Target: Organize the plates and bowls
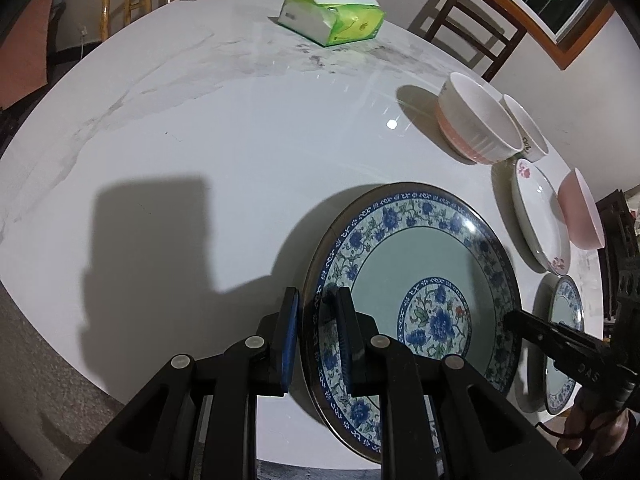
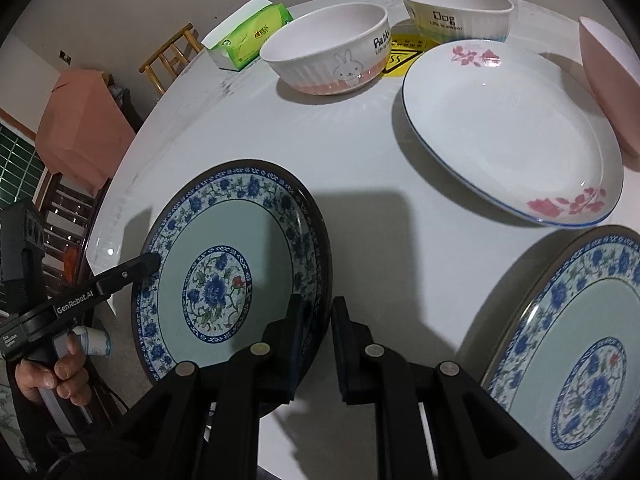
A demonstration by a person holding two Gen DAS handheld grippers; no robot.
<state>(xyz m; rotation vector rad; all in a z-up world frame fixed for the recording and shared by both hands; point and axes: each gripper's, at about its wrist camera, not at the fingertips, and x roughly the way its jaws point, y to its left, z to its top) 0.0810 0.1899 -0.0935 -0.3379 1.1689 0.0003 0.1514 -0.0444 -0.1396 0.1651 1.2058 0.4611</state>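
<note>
Both tongs, left (image 1: 316, 312) and right (image 2: 318, 320), clamp blue-patterned plate (image 1: 416, 264) rims (opposite edges); bare table (image 1: 200, 128) leftward.

A green tissue pack (image 1: 334, 14) lies on the white table (image 1: 200, 140) (far side); wooden chairs (image 1: 474, 30) stand beyond; a yellow sticker (image 2: 402, 56) shows.

Left gripper (image 1: 316, 336): matte black linkage, 4 silver pivot pins, blue finger pads (image 1: 289, 340). Right gripper (image 2: 318, 344): same black build; side lettering "GenRobot.AI".
</note>
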